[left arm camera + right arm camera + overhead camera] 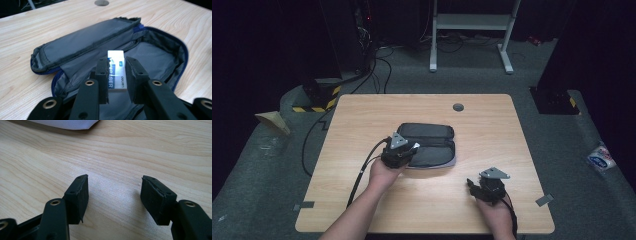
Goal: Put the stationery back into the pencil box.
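Note:
A dark grey pencil case (429,145) (150,55) lies unzipped and spread open in the middle of the wooden table (492,125). My left gripper (404,150) (117,75) hovers over the case's near left end, shut on a white and blue eraser (116,71) that sticks up between its pads above the case's grey lining. My right gripper (474,187) (113,200) rests near the table's front right, open, with bare wood between its jaws. A pale corner of the case (67,123) shows at the top of the right gripper view.
A round cable grommet (458,107) (101,2) sits near the table's far edge. Beyond the table stand a white desk frame (472,30) and cables on the floor (377,65). Wood lies bare to the left and right of the case.

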Demonstrator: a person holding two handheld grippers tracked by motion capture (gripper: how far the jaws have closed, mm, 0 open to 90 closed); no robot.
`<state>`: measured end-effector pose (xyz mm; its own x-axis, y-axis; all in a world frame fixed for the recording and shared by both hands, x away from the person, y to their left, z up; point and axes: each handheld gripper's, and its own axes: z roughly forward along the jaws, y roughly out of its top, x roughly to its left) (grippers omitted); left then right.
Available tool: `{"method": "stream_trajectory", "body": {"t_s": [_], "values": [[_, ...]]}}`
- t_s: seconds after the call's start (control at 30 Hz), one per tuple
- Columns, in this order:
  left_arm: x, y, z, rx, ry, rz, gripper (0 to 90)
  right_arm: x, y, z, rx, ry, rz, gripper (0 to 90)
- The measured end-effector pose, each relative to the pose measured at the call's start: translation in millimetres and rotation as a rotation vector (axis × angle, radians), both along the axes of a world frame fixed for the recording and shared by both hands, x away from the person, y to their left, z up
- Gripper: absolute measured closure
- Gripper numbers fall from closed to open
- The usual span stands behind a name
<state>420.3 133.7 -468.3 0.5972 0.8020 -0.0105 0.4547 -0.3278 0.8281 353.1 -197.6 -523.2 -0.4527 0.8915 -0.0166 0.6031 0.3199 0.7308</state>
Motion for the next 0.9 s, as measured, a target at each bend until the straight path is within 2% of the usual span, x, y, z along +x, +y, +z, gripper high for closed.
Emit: {"method": "stream_trajectory", "body": {"t_s": [0.23, 0.6, 0.8, 0.9], "values": [[3.7, -2.9, -10.0, 0.037, 0.035, 0.006, 72.5, -0.1, 0.1, 0.0, 0.0, 0.0, -0.001, 39.4], [4.7, -6.6, -19.2, 0.072, 0.054, 0.009, 72.4, -0.1, 0.1, 0.0, 0.0, -0.001, 0.001, 39.5], [4.1, -10.8, -23.3, 0.112, 0.062, 0.002, 72.5, -0.1, 0.2, 0.0, 0.0, 0.0, 0.001, 39.5], [4.2, -11.7, -25.3, 0.114, 0.073, 0.007, 72.5, -0.1, 0.1, -0.1, -0.001, -0.001, 0.001, 39.5]]}}
